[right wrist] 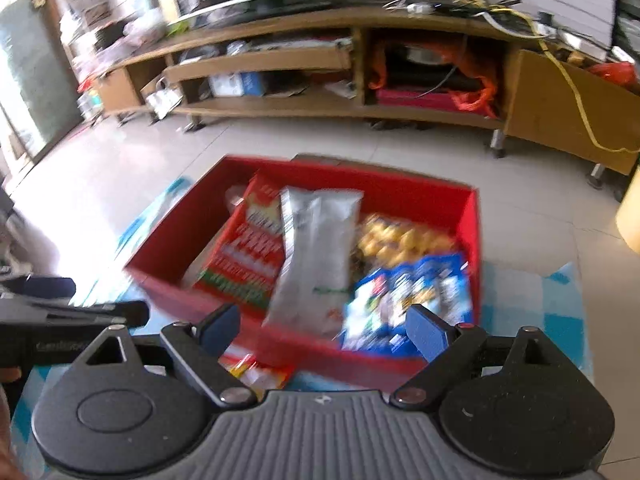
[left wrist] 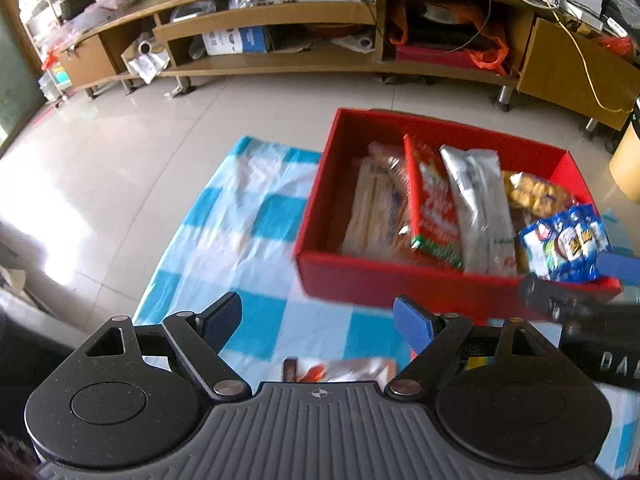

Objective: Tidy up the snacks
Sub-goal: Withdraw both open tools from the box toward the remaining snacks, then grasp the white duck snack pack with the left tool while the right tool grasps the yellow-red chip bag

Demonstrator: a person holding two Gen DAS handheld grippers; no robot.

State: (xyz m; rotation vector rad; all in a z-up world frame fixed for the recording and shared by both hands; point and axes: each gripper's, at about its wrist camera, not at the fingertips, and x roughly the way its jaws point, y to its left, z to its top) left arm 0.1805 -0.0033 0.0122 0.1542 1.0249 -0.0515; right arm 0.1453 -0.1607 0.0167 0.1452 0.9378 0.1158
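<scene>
A red box (left wrist: 400,280) sits on a blue-and-white checked cloth (left wrist: 248,240) and holds a beige pack (left wrist: 372,212), a red pack (left wrist: 434,208), a silver pack (left wrist: 480,208), a bag of yellow snacks (left wrist: 536,194) and a blue bag (left wrist: 568,244) at its near right corner. My left gripper (left wrist: 318,320) hovers open over the cloth in front of the box, gripping nothing. A small orange-and-white packet (left wrist: 340,372) lies just under it. My right gripper (right wrist: 324,330) is open at the box's (right wrist: 168,248) near wall, with the silver pack (right wrist: 312,252) and blue bag (right wrist: 404,300) beyond its fingers.
A long wooden TV stand (left wrist: 280,64) full of clutter runs along the back, with tiled floor (left wrist: 120,152) between it and the cloth. A yellow cylinder (left wrist: 626,160) stands at the right edge. The other gripper's dark body (right wrist: 60,316) shows at the left of the right wrist view.
</scene>
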